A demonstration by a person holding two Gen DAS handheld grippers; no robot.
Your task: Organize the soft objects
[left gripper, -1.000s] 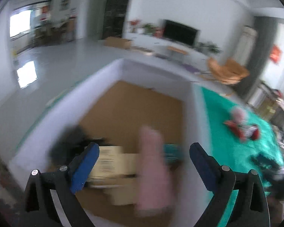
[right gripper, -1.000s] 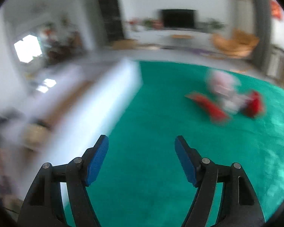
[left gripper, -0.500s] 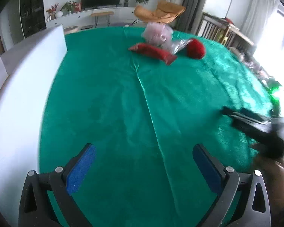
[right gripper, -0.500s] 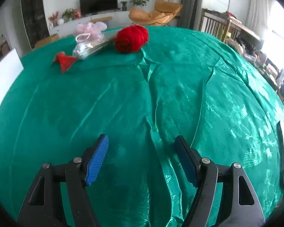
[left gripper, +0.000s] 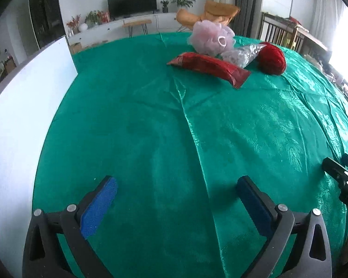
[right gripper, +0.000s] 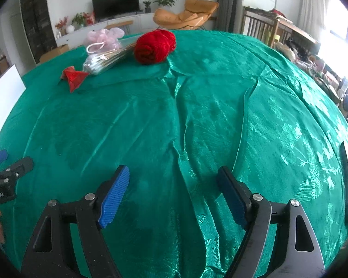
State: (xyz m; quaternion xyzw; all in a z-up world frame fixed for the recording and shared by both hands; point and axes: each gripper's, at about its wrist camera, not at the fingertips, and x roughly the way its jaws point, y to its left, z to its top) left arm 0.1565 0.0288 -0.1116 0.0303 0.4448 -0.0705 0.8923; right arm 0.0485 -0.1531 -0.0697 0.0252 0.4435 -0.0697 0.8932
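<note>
At the far side of the green tablecloth [left gripper: 174, 127] lie a pink bath pouf [left gripper: 211, 37], a red satin pouch [left gripper: 208, 66], a clear bag of cotton swabs [left gripper: 243, 54] and a red yarn ball [left gripper: 272, 59]. The same pile shows in the right wrist view: pouf [right gripper: 104, 37], swab bag [right gripper: 104, 60], pouch [right gripper: 74, 76], yarn ball [right gripper: 154, 46]. My left gripper [left gripper: 176, 203] is open and empty over bare cloth, well short of the pile. My right gripper [right gripper: 174, 194] is open and empty, also over bare cloth.
A white box wall [left gripper: 18, 115] stands along the table's left edge. The cloth [right gripper: 197, 115] is wrinkled with raised folds. The right gripper's tip [left gripper: 343, 171] shows at the left view's right edge. Living room furniture stands beyond the table.
The left gripper swung from over the box, where a pink object was dropping, to over the green cloth facing the pile. The right gripper turned right as well, then held nearly still.
</note>
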